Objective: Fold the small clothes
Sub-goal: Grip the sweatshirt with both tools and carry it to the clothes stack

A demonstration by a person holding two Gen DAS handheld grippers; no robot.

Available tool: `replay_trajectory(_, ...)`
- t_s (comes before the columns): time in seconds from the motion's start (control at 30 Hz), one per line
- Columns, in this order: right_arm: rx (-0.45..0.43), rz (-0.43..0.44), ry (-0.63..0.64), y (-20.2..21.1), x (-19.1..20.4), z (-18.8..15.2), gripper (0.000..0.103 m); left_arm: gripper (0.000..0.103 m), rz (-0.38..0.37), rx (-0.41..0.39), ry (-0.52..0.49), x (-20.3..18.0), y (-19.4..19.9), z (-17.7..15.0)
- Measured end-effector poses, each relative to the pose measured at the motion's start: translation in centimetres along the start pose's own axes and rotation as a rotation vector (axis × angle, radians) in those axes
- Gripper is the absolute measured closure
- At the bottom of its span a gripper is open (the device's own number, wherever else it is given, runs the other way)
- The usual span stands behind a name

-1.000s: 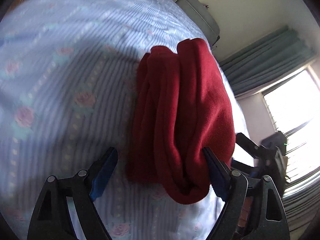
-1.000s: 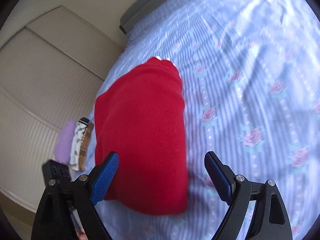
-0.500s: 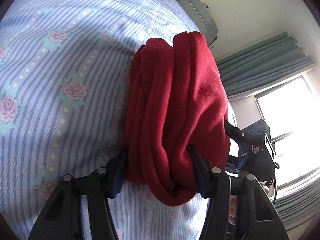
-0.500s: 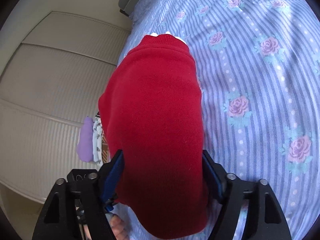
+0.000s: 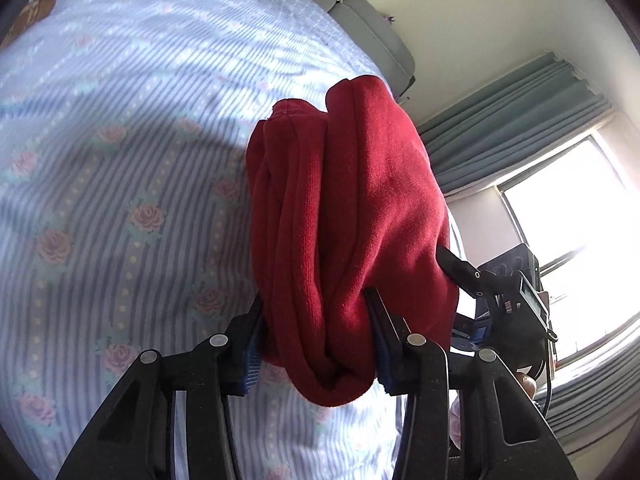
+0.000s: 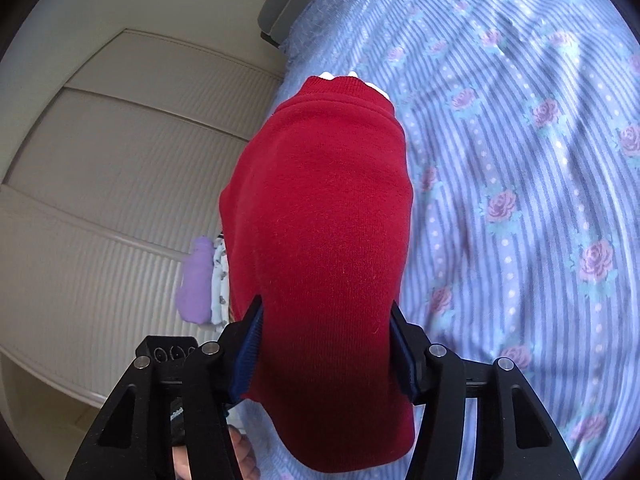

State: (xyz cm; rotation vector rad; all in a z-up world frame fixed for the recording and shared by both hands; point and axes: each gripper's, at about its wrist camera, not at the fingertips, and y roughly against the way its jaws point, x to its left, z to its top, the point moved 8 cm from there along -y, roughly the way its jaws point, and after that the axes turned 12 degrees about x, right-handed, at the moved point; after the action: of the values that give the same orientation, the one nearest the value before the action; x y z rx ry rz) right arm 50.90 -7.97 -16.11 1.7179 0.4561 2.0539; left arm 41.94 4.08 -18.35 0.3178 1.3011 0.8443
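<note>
Both the left gripper (image 5: pixel 318 338) and right gripper (image 6: pixel 326 346) are closing, pads pressing the folded red fleece garment (image 6: pixel 324 220) over the blue striped rose-patterned bedsheet (image 6: pixel 520 184). It hides most of what may be a small clothes pile (image 6: pixel 204 280) beyond.

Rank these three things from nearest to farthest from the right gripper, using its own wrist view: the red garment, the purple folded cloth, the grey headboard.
1. Red garment: between the closing jaws of the right gripper.
2. Purple folded cloth: left, beside the garment, at the bed's edge.
3. Grey headboard: top, at the far end of the bed.
</note>
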Motion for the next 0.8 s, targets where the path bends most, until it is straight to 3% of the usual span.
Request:
replay_trajectory(0.37,-0.024,0.029,0.107,-1.0,9.3,0.2,0.046,0.059,0.014,-0.097,-0.055,-1.1,8.5,0.8)
replay_trajectory(0.8,0.024,0.097,0.266,-9.6,24.1,-0.5,0.046,0.059,0.072,-0.270,-0.044,3.9,24.9,2.9)
